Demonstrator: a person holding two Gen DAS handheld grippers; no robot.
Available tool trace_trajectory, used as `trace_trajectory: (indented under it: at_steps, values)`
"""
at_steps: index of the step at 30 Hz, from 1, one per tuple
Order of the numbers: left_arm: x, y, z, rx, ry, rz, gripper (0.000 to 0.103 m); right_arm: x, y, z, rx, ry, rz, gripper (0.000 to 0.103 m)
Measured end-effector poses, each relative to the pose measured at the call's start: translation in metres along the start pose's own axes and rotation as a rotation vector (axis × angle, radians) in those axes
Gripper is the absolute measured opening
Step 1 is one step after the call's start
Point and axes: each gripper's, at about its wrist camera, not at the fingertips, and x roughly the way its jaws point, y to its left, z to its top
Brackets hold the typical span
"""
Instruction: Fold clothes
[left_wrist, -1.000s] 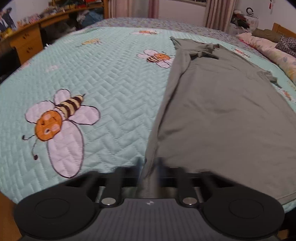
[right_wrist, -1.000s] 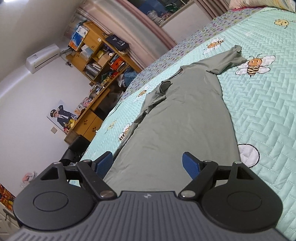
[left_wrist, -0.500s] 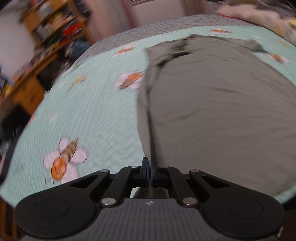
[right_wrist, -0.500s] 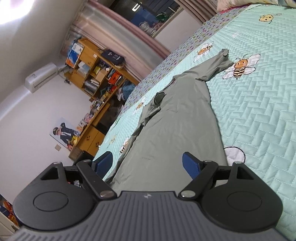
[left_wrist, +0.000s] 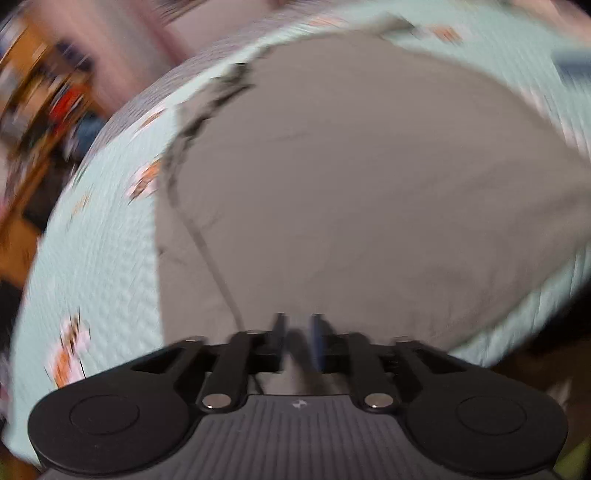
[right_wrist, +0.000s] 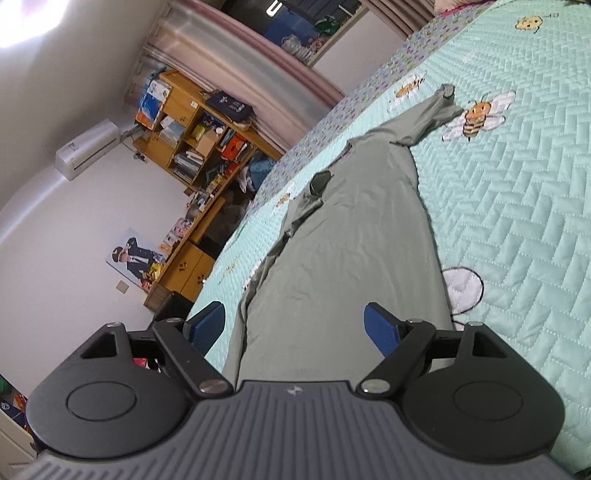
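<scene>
The grey garment (right_wrist: 343, 258) lies spread flat on the bed (right_wrist: 517, 206), on its bee-patterned quilt. Over the garment's near edge, the left gripper (left_wrist: 297, 343) has just been opening, with cloth between its parted jaws, not pressed. The right gripper (right_wrist: 295, 325) stands wide apart over the same near edge, holding nothing.

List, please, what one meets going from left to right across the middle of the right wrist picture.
White wall → wooden shelf → grey-green garment → bee print on the mint quilt.
</scene>
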Motion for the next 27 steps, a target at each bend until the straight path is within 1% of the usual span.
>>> trace_trajectory:
  at_steps: [2,3,6,8,10,11,12,15,16,17,18,19,20,23,24,25,26,27]
  values:
    - [-0.009,0.028,0.001,-0.143,-0.044,-0.007,0.067,0.004,0.0,-0.002,0.007,0.013,0.0,0.083]
    - [-0.012,0.04,0.001,-0.187,-0.057,0.006,0.072,0.006,0.001,-0.003,0.01,0.018,0.003,0.083]
    - [-0.018,0.061,-0.001,-0.254,-0.094,0.037,0.073,0.011,0.003,-0.006,0.015,0.03,0.008,0.083]
    - [-0.018,0.07,0.0,-0.303,-0.11,0.015,0.075,0.013,0.006,-0.008,0.009,0.041,0.013,0.083]
    - [-0.012,0.072,0.001,-0.326,-0.112,0.0,0.075,0.014,0.008,-0.01,0.005,0.054,0.015,0.083]
    - [-0.007,0.069,0.002,-0.319,-0.106,0.007,0.075,0.014,0.007,-0.011,0.006,0.058,0.015,0.083]
    - [-0.002,0.061,0.003,-0.283,-0.097,0.031,0.075,0.014,0.007,-0.012,0.008,0.062,0.015,0.083]
    - [0.011,0.032,0.003,-0.141,-0.078,0.119,0.075,0.009,0.005,-0.012,0.011,0.056,0.01,0.083]
    - [0.014,0.024,0.002,-0.103,-0.072,0.159,0.074,0.007,0.003,-0.011,0.014,0.049,0.008,0.083]
    - [0.018,0.017,0.0,-0.074,-0.068,0.187,0.071,0.005,0.001,-0.009,0.021,0.043,0.006,0.083]
    - [0.021,0.013,-0.002,-0.058,-0.063,0.199,0.067,0.004,-0.002,-0.008,0.03,0.037,0.003,0.083]
    - [0.024,0.012,-0.004,-0.055,-0.052,0.198,0.054,0.003,-0.004,-0.007,0.037,0.033,0.0,0.083]
    - [0.025,0.014,-0.007,-0.059,-0.048,0.191,0.047,0.001,-0.006,-0.006,0.043,0.029,-0.003,0.083]
    - [0.023,0.017,-0.015,-0.064,-0.066,0.18,0.048,-0.001,-0.009,-0.004,0.051,0.018,-0.004,0.083]
    - [0.02,0.018,-0.017,-0.063,-0.076,0.174,0.05,-0.002,-0.01,-0.004,0.053,0.015,-0.002,0.083]
    - [0.017,0.018,-0.02,-0.054,-0.084,0.178,0.061,-0.002,-0.011,-0.004,0.055,0.013,0.002,0.083]
    - [0.015,0.016,-0.023,-0.036,-0.09,0.192,0.077,-0.001,-0.011,-0.005,0.056,0.015,0.005,0.083]
    - [0.013,0.014,-0.026,-0.012,-0.096,0.216,0.083,0.0,-0.011,-0.005,0.056,0.016,0.008,0.083]
